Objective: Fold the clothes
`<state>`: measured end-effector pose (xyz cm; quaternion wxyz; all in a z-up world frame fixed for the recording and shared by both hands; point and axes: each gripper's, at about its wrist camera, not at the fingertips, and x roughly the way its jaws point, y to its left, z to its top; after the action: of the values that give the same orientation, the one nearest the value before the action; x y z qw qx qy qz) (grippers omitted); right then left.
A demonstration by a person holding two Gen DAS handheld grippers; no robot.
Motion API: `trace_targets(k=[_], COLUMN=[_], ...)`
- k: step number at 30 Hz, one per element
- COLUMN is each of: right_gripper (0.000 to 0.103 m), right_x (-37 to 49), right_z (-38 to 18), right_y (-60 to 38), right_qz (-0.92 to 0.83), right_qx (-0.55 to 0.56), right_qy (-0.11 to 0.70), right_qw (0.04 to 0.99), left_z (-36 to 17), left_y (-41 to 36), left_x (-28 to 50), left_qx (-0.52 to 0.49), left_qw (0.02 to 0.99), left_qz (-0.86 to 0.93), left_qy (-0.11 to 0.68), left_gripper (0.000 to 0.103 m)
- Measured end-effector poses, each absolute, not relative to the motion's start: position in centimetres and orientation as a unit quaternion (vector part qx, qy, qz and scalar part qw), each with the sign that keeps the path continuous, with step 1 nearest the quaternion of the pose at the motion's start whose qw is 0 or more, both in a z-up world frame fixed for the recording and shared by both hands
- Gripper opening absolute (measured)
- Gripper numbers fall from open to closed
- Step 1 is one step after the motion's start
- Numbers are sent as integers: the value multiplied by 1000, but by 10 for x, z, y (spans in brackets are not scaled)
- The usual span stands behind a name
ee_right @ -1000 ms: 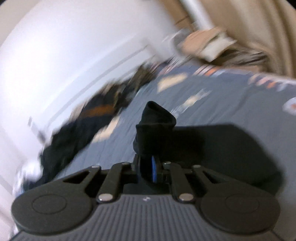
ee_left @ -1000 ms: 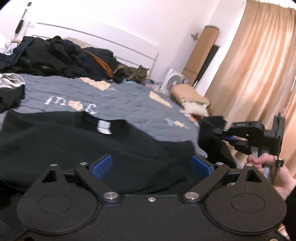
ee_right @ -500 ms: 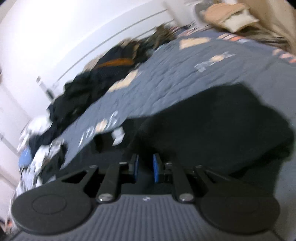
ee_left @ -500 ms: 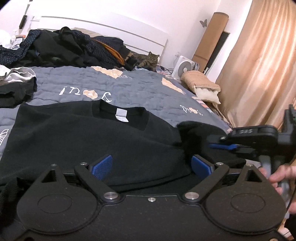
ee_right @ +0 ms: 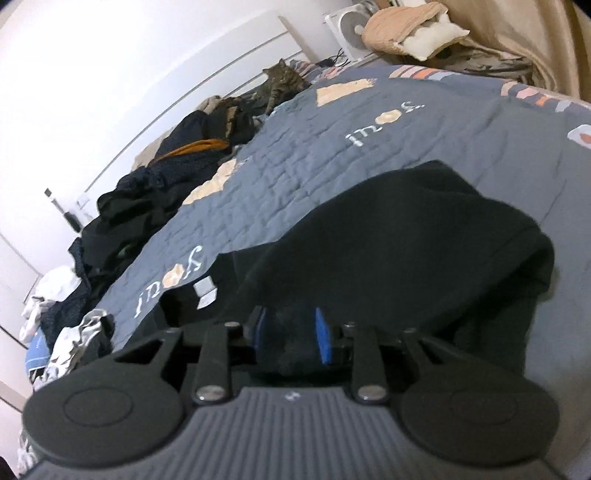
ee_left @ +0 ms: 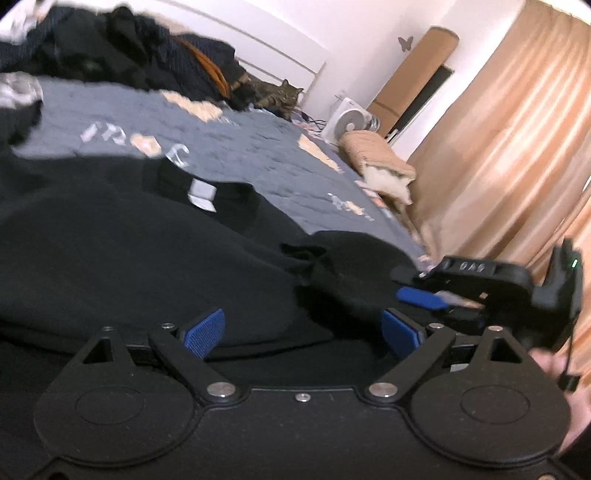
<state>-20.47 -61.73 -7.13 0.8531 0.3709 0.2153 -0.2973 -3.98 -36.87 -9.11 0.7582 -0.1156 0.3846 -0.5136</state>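
Grey quilt [ee_right: 424, 122] under black shirt [ee_left: 110, 251]; left fingers [ee_left: 207, 328] spread, right fingers [ee_right: 322, 338] opening around sleeve [ee_right: 406, 236].

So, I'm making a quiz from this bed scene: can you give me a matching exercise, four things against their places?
Things:
1. black T-shirt
2. cat
3. fan
4. pile of dark clothes

Places:
A. by the headboard, far corner
B. spread on the near quilt
C. beyond the bed, beside the curtain
D. heaped along the headboard side

Pairs: 1-B, 2-A, 3-C, 4-D
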Motion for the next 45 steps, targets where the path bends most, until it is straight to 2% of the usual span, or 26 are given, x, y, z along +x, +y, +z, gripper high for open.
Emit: trace_targets(k=[3,4,5,6,8,10,12,19,24,25,26,28,30,34,36,45], right_gripper=[30,31,31,32,32,32,32,32,32,32,32,32,32,32,32,33], right_x=[-208,-210,-212,-214,-219,-223,-228,-236,-233,-232,-231,-230,-230,-230,-232,-231], right_z=[-70,-71,-72,-73,-74,-75,-74,-77,-78,-79,-79,-82,-83,-82,-83,-84], right_y=[-625,-628,-631,-635,-642,-648,-650,-658,-661,-661,-661,-663,-663,-666,-667,-666], right_qz=[-302,-303,-305,-310,-312,-310,-308,-304,-294,-292,-291,-292,-289,-286,-282,-287], right_qx=[365,366,368,373,387,401,406,415,417,413,412,417,423,429,440,433], right_qy=[211,210,209,208,201,192,185,185,189,190,192,194,193,186,182,191], right_qw=[855,855,853,850,844,840,840,837,839,841,842,839,837,836,833,833], left_z=[-105,-110,-116,-120,-125,-129,-132,-131,-136,-138,-140,-143,-146,-138,-126,-51], left_y=[-382,-387,-391,-398,-410,-419,-428,-453,-478,-483,-485,-490,-496,-493,-488,-443], left_x=[-28,-23,-18,-14,-7,0,6,22,37,40,42,45,47,53,56,78], left_qx=[-165,-184,-203,-202,-195,-202,-204,-202,-198,-199,-202,-198,-194,-187,-176,-162], left_qw=[738,729,719,715,720,722,722,702,695,693,690,690,692,713,724,765], left_qz=[-510,-510,-509,-509,-500,-491,-488,-509,-498,-496,-494,-489,-484,-479,-483,-493], left_qy=[409,418,428,435,440,444,445,455,479,484,489,494,499,477,459,382], left_gripper=[82,76,65,63,63,67,81,84,81,79,73,56,27,10,6,5])
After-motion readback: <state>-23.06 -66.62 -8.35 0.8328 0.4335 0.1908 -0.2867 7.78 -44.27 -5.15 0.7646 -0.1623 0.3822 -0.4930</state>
